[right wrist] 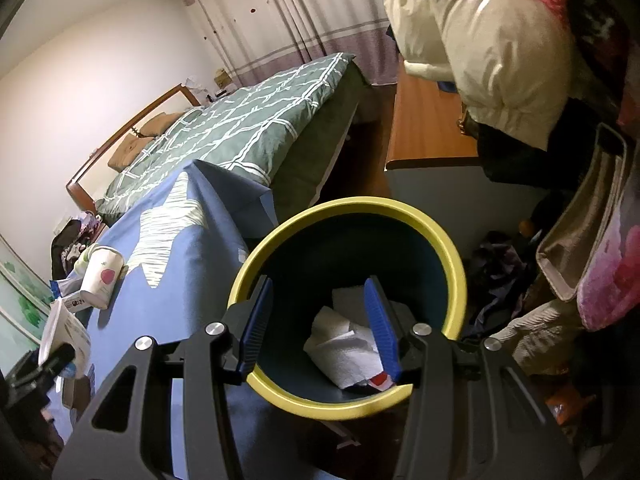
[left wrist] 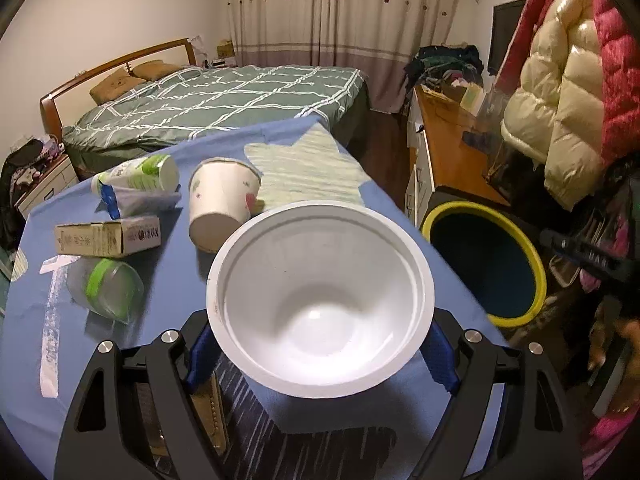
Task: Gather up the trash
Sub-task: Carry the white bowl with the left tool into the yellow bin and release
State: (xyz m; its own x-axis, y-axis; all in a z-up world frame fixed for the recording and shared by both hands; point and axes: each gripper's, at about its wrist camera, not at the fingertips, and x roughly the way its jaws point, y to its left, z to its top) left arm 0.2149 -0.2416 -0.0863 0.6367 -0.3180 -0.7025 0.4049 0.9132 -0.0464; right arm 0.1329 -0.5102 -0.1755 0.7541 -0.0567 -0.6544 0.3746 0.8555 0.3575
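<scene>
Left wrist: left tool [left wrist: 320, 360] clamps white bowl [left wrist: 320, 300]; carton [left wrist: 108, 236] print seemingly illegible; right tool [right wrist: 318, 328] agape, empty

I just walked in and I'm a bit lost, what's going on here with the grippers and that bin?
A person with two handheld grippers is clearing trash off a blue-covered table. The left gripper grips a white plastic bowl above the table. The right gripper hangs open and empty over the yellow-rimmed bin, which already holds crumpled white paper. A paper cup, a small carton and bottles remain on the table.
</scene>
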